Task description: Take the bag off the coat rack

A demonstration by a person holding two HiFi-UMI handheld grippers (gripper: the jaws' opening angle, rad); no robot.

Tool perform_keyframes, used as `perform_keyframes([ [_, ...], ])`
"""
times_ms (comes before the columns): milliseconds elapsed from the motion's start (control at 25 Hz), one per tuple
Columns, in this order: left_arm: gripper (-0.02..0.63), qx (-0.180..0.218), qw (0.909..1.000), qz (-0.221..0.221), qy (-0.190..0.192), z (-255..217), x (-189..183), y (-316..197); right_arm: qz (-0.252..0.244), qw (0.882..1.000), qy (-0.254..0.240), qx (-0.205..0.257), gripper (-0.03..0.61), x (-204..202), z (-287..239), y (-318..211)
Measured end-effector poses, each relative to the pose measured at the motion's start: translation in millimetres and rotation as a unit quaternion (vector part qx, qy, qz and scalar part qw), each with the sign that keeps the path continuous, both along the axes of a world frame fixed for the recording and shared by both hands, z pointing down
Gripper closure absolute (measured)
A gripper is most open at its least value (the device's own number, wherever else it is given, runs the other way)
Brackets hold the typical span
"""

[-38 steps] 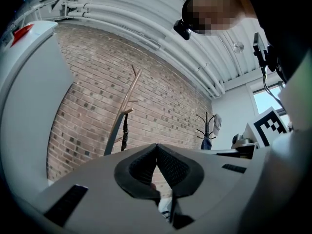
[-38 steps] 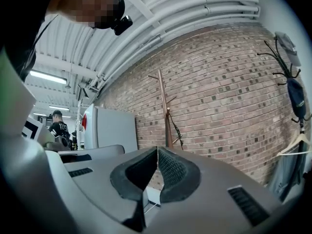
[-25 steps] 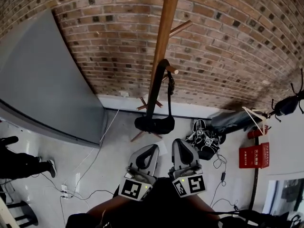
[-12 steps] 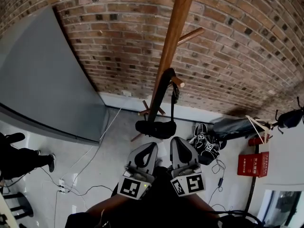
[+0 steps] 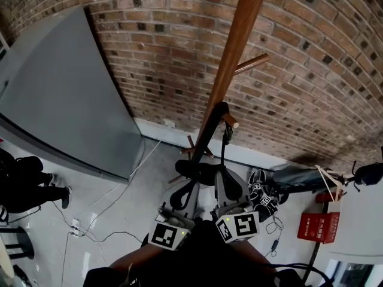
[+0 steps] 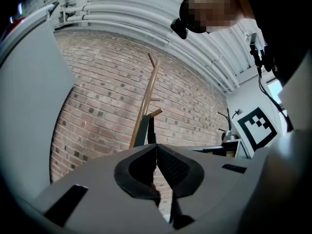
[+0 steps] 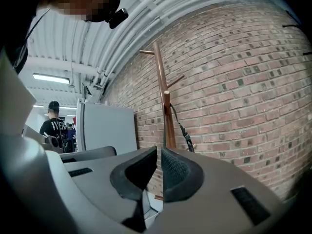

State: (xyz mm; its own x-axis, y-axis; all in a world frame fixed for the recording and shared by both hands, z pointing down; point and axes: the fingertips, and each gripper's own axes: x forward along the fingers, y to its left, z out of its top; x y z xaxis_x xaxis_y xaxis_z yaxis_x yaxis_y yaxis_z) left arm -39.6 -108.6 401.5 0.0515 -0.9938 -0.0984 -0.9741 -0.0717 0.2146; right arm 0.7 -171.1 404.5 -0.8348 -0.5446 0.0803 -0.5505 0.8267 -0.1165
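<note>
A black bag (image 5: pixel 198 170) hangs low by its strap (image 5: pixel 213 126) from a peg on the wooden coat rack (image 5: pixel 230 57), in front of the brick wall. Both grippers are held side by side just below the bag in the head view, tips pointing at it. My left gripper (image 5: pixel 187 191) is shut with nothing in it. So is my right gripper (image 5: pixel 227 185). In the left gripper view the shut left gripper (image 6: pixel 156 156) points at the coat rack (image 6: pixel 147 96) and strap (image 6: pixel 143 130). The right gripper (image 7: pixel 159 165) faces the coat rack (image 7: pixel 163 106) and strap (image 7: pixel 181 126).
A grey panel (image 5: pixel 57 103) leans against the brick wall (image 5: pixel 161 46) on the left. Cables (image 5: pixel 99 220) run over the floor. A black and white bundle (image 5: pixel 263 191) and a red box (image 5: pixel 317 227) lie to the right. A person (image 5: pixel 24 184) stands at the far left.
The rack and bag have drawn nearer and lower in the head view. The bag now hangs right at the gripper tips. Both grippers stay shut.
</note>
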Motion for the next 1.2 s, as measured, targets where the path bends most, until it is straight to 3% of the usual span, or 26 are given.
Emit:
perform_keyframes([
  [400,0.597,-0.003,0.9998,-0.020,-0.005,0.9,-13.5,-13.7,-0.013,1.000,-0.018,0.018,0.552,-19.6,-19.0,-21.3],
  [640,0.595,0.005,0.9995,-0.028,-0.010,-1.4,-20.7,-15.7,-0.021,0.999,-0.022,0.016,0.495,-29.5,-21.8,-32.9],
  [1200,0.595,0.007,0.9986,-0.051,-0.009,-0.8,-38.6,-16.2,-0.030,0.999,-0.022,0.022,0.491,-51.8,-31.8,-52.7],
])
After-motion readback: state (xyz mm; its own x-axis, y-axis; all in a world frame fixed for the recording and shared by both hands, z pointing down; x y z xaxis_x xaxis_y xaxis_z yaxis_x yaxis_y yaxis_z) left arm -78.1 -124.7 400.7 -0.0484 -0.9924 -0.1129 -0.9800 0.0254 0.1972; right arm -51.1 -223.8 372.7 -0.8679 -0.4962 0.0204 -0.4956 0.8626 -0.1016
